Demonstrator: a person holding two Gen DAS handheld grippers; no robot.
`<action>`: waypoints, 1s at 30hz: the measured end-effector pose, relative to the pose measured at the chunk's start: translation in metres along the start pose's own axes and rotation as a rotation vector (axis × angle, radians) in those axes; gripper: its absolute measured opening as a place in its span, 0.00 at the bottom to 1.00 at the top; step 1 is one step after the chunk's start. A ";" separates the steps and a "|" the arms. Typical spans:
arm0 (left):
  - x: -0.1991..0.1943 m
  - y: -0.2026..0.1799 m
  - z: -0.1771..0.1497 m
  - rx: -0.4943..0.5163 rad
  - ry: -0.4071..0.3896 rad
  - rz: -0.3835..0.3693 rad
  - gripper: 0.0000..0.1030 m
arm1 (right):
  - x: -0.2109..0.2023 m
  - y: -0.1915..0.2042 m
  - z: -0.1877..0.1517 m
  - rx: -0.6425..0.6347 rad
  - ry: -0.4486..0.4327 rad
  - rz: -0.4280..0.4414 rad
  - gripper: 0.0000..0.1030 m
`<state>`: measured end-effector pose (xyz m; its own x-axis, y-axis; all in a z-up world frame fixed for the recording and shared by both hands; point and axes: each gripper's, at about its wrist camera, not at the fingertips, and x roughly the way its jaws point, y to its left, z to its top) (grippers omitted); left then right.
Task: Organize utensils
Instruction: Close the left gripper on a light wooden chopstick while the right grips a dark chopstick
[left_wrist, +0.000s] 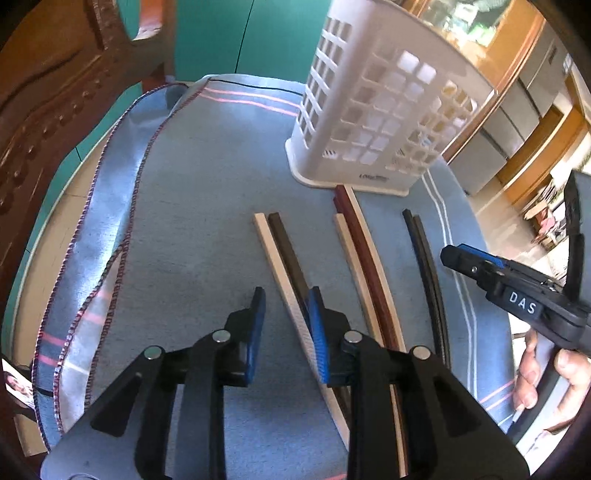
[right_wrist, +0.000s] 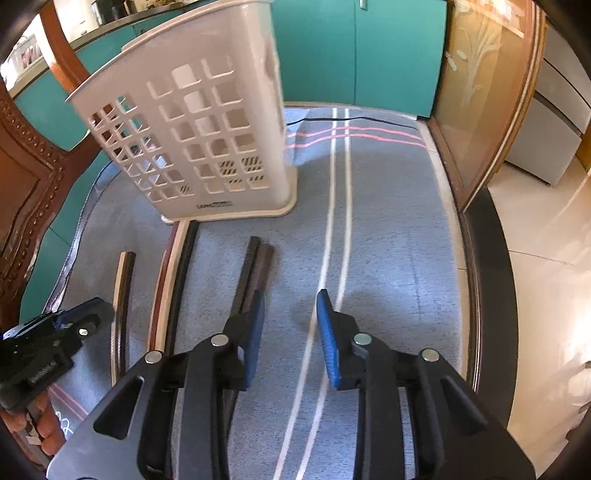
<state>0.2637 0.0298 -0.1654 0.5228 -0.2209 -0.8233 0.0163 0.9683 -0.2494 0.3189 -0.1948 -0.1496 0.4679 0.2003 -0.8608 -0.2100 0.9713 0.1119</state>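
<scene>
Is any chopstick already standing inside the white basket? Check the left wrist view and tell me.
No: the white basket shows only bare openings, and all the chopsticks lie flat on the blue cloth before it.

Left black plastic two-finger gripper (left_wrist: 286, 308) with blue ribbed pads (left_wrist: 318, 332) and round silver pivot pins; right black plastic gripper (right_wrist: 290, 314), identical, lettered "DAS" in white.

"DAS" — on right tool (left_wrist: 452, 256)
</scene>
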 end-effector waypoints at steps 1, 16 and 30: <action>-0.001 -0.002 -0.002 0.007 -0.001 0.006 0.25 | 0.002 0.004 -0.001 -0.016 0.007 0.003 0.28; 0.000 -0.005 0.005 0.014 -0.005 0.068 0.30 | 0.012 0.016 -0.007 -0.070 0.027 -0.071 0.29; 0.013 -0.032 0.013 0.137 -0.009 0.185 0.21 | 0.016 0.031 -0.010 -0.123 -0.011 -0.130 0.30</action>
<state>0.2809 -0.0022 -0.1615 0.5351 -0.0375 -0.8439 0.0351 0.9991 -0.0222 0.3117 -0.1629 -0.1648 0.5072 0.0761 -0.8585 -0.2505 0.9661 -0.0624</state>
